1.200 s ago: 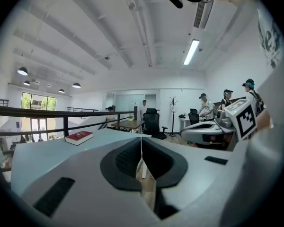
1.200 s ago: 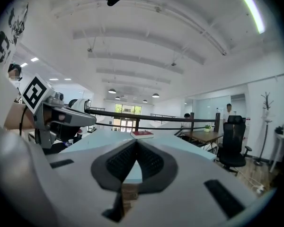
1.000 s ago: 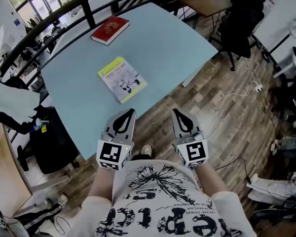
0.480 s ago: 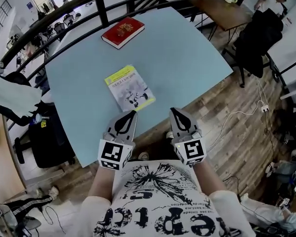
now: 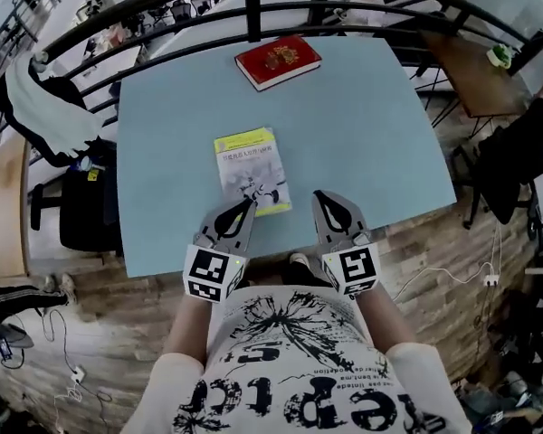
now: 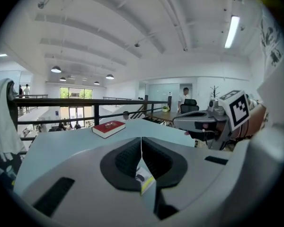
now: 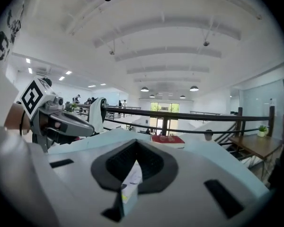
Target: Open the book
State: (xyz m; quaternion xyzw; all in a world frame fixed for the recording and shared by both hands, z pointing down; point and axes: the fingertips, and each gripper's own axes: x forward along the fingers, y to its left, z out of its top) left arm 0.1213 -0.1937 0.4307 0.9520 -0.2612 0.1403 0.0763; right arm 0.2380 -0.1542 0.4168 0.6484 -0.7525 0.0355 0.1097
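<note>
A thin yellow-and-white book (image 5: 252, 170) lies closed on the pale blue table (image 5: 362, 143), near its front edge. A red book (image 5: 278, 61) lies closed at the table's far edge. My left gripper (image 5: 246, 203) is shut and empty, its tip just off the yellow book's near left corner. My right gripper (image 5: 319, 195) is also shut and empty, a little to the right of that book. In the left gripper view the yellow book (image 6: 145, 179) shows below the closed jaws, with the red book (image 6: 109, 127) far behind. The right gripper view shows the yellow book (image 7: 130, 181) the same way.
A black railing (image 5: 253, 12) runs behind the table, with a white cloth (image 5: 45, 107) draped on it at the left. A black chair (image 5: 86, 211) stands left of the table and a wooden table (image 5: 475, 75) to the far right. Wooden floor lies below the front edge.
Both grippers have come forward to the table's front edge, now flanking the yellow book's near end. The table now faces me squarely. Both stay shut.
</note>
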